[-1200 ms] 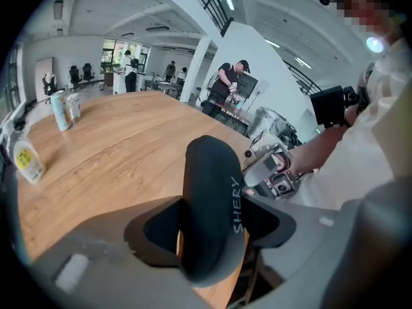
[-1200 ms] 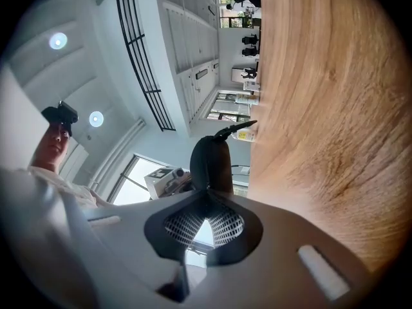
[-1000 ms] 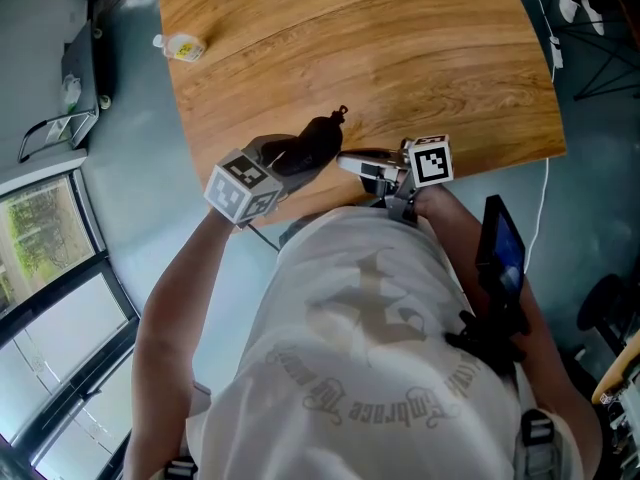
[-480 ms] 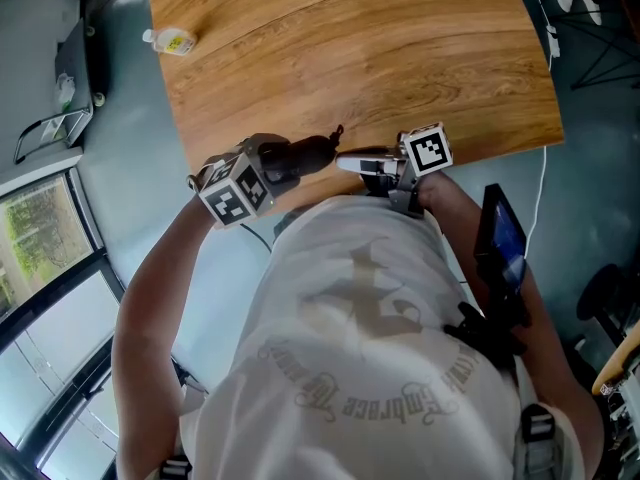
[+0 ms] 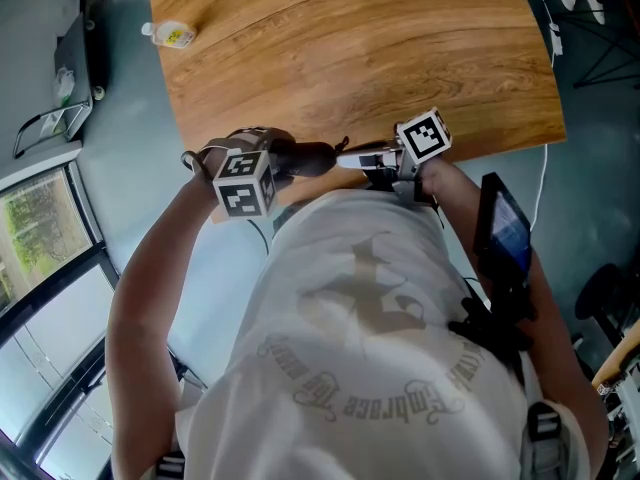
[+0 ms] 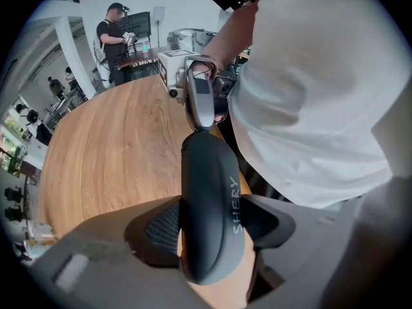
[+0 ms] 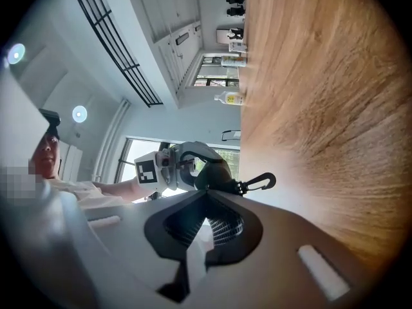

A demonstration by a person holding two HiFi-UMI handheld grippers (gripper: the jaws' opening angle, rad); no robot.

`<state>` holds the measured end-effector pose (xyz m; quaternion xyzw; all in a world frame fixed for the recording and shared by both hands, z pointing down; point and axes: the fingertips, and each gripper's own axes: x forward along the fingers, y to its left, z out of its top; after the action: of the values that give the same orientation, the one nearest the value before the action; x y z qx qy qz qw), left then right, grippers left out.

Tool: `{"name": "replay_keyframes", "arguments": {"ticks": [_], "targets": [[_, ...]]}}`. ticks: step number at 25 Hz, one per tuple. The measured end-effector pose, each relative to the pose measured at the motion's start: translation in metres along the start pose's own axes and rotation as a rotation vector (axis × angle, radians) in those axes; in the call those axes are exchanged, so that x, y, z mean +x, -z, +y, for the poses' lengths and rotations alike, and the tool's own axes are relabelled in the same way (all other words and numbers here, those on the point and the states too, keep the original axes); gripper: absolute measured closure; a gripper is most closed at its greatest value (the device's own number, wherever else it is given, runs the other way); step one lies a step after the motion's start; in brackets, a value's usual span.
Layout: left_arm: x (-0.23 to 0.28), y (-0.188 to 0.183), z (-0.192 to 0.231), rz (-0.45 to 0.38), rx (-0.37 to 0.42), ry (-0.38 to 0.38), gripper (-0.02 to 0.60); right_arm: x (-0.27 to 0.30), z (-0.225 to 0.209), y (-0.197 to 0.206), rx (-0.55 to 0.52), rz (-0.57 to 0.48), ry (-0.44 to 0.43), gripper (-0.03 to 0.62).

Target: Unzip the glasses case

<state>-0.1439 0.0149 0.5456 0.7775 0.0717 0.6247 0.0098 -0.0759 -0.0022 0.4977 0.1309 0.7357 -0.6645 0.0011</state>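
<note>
My left gripper (image 5: 283,158) is shut on a black glasses case (image 5: 307,157), held at the near edge of the wooden table (image 5: 380,58). In the left gripper view the case (image 6: 206,217) stands on end between the two pads, which press on its sides. My right gripper (image 5: 345,158) comes in from the right with its jaws together, tips at the case's end by the small black clip (image 5: 343,144). The right gripper view shows the case (image 7: 209,166) and clip (image 7: 257,182) just past the closed tips (image 7: 206,195). Whether a zipper pull is pinched is hidden.
A small bottle (image 5: 168,35) lies near the table's far left corner. Grey floor and a window lie left of the table, cables and stands to its right. Other people stand at a bench (image 6: 119,31) far beyond the table.
My left hand has rolled and sunk, bringing the case closer to the table's near edge and the person's body. The right gripper has stayed at the case's end, shifting slightly with it.
</note>
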Motion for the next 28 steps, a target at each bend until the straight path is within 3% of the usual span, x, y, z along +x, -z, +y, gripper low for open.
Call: {"name": "replay_keyframes", "arguments": {"ticks": [3, 6, 11, 16, 20, 24, 28], "targets": [[0.008, 0.004, -0.001, 0.04, 0.026, 0.011, 0.284, 0.0, -0.005, 0.001, 0.018, 0.027, 0.011, 0.586], [0.012, -0.003, 0.002, -0.007, -0.03, 0.022, 0.278, -0.008, -0.023, 0.0, 0.012, 0.031, 0.102, 0.586], [0.018, -0.013, 0.017, -0.17, -0.299, 0.033, 0.272, -0.028, -0.038, -0.026, -0.116, -0.051, 0.249, 0.579], [0.028, -0.01, 0.042, -0.243, -0.479, -0.016, 0.267, -0.056, -0.045, -0.049, -0.17, -0.185, 0.329, 0.547], [0.025, -0.005, 0.068, -0.359, -0.74, -0.055, 0.266, -0.08, -0.045, -0.054, -0.127, -0.33, 0.353, 0.548], [0.027, 0.003, 0.091, -0.475, -0.968, -0.083, 0.265, -0.09, -0.04, -0.054, -0.171, -0.406, 0.344, 0.548], [0.034, 0.006, 0.12, -0.541, -1.081, -0.068, 0.264, -0.095, -0.043, -0.046, -0.156, -0.438, 0.358, 0.549]]}}
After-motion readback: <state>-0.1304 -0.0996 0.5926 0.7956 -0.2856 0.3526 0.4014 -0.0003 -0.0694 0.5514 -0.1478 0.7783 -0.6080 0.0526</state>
